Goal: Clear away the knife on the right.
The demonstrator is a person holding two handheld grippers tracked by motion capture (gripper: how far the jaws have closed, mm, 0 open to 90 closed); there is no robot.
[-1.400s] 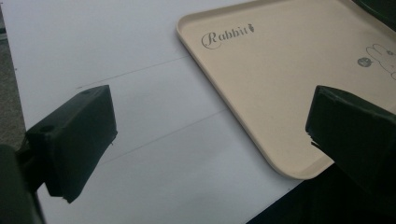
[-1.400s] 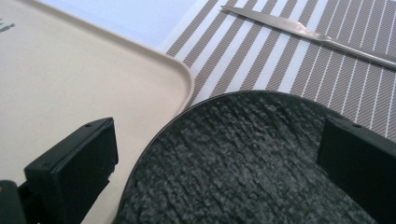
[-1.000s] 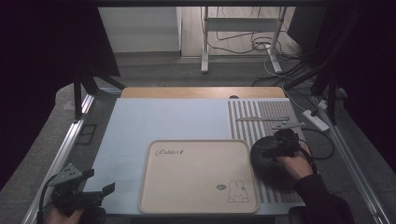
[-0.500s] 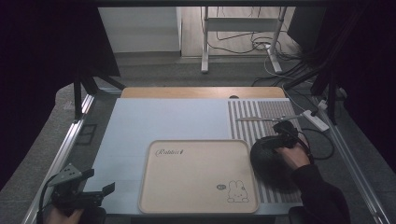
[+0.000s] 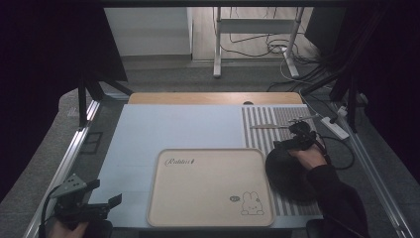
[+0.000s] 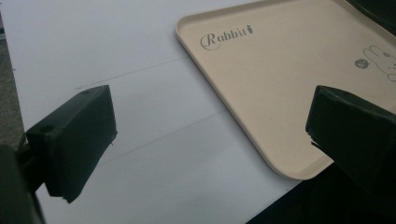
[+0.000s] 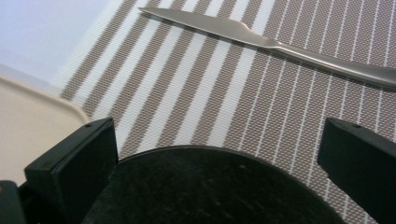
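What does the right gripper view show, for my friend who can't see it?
A round black plate lies on a brown-and-white striped mat, right in front of the open right gripper, whose two black jaws stand wide apart on either side of its rim. A silver knife lies on the mat beyond it, and a beige tray's corner shows at the left.

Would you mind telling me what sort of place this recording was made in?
Probably a lab or workshop recording bench: a framed table bearing a beige tray and striped placemat, with loose cables on the floor behind.
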